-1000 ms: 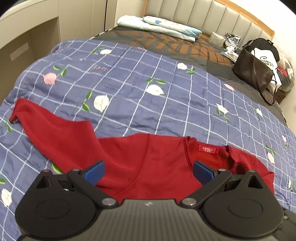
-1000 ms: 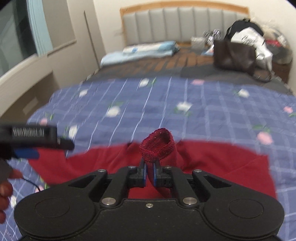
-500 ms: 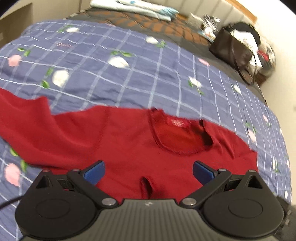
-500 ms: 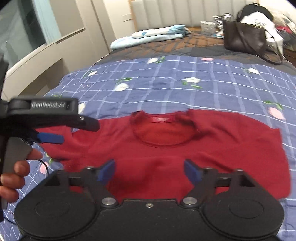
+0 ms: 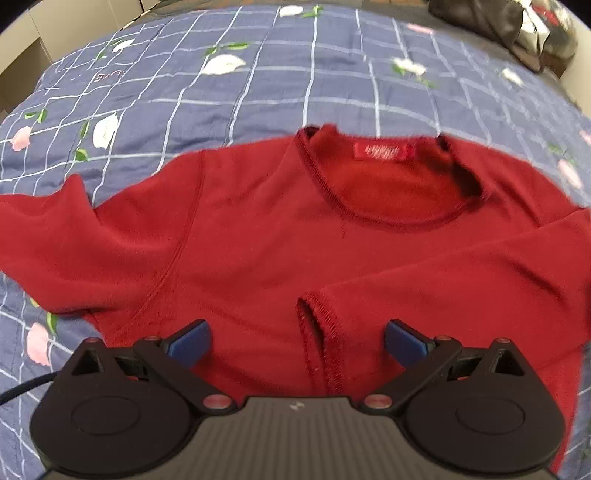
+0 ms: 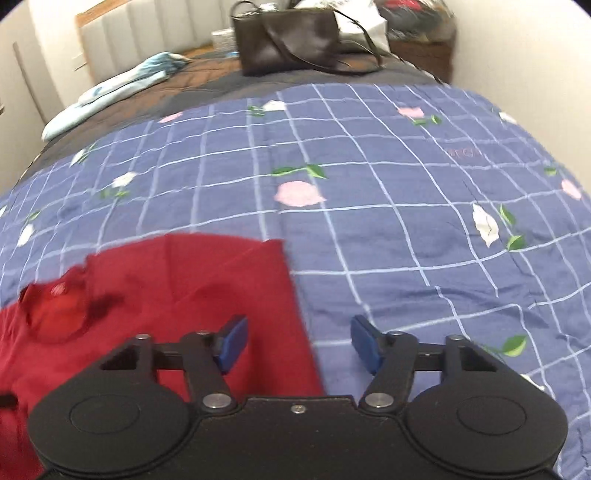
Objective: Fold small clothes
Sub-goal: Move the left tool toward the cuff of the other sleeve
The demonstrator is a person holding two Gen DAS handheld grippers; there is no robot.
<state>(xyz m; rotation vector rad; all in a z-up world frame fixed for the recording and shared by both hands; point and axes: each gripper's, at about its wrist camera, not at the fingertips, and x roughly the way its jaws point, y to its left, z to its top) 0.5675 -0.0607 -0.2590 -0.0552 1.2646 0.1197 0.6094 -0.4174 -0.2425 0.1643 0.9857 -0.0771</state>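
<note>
A red long-sleeved top [image 5: 258, 236] lies spread front-up on a blue checked floral quilt [image 5: 258, 88] covering a bed, seen from cameras on two hand-held grippers. Nearest the left gripper [image 5: 295, 338], whose blue-padded jaws stand wide apart and hold nothing, the cuff [image 5: 317, 314] of one sleeve rests folded across the chest of the garment, its stitched edge lying between the open fingers without touching either pad. Beyond it the round neckline [image 5: 384, 218] shows a red label [image 5: 386, 151] at the back of the collar, and the other sleeve [image 5: 40, 229] runs out flat to the left edge of that view. The right gripper [image 6: 295, 343] hangs over the top's side edge [image 6: 295, 295], one finger above red cloth and the other above bare quilt; its jaws, partly open and gripping nothing, have just been closing from a wider spread, with only that flat edge of cloth lying beneath the gap. To that side and past the collar the quilt lies open and uncluttered. Farther off, where the quilt ends, a darker brown bedspread [image 6: 207, 74] carries a dark handbag [image 6: 291, 40] and a pale blue pillow [image 6: 110, 88] against a padded headboard [image 6: 147, 40], with blurred clutter [image 6: 406, 22] in the corner by the wall.
</note>
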